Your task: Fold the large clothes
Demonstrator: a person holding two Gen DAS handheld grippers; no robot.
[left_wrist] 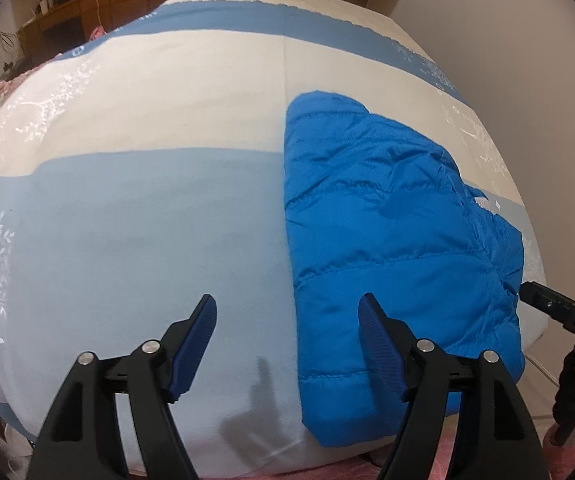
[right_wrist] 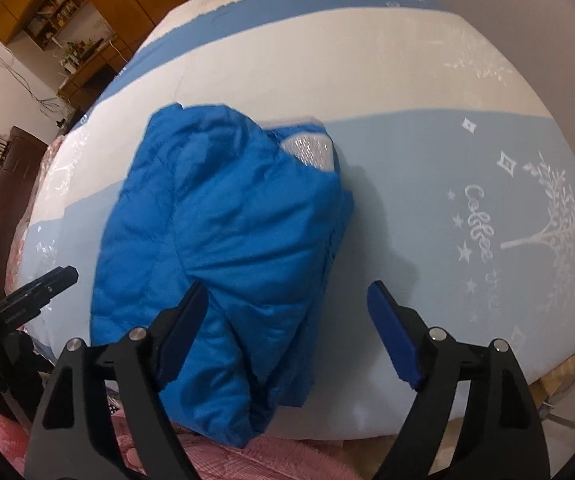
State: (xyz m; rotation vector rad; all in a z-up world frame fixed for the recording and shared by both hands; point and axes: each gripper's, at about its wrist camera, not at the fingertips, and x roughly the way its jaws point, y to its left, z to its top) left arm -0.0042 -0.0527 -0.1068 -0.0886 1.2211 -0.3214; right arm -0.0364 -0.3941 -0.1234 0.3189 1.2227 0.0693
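Both grippers are hovering wide open and empty over the bedspread (left_wrist: 147, 208), the blue puffer jacket (right_wrist: 223, 240) lying lengthwise away between them, nearer the right gripper (right_wrist: 287, 312) than the left gripper (left_wrist: 287, 320).

Even, soft indoor light falls from above on the bed (left_wrist: 127, 208), bright enough to show colour without glare. Faint shadows of the fingers (left_wrist: 201, 344) lie on the bedspread near its near edge, and the blue puffer jacket (right_wrist: 223, 240) casts a soft shadow to its right side. Strong fisheye bulging bends the bed's edges; the corners go black. Focus is slightly soft throughout.
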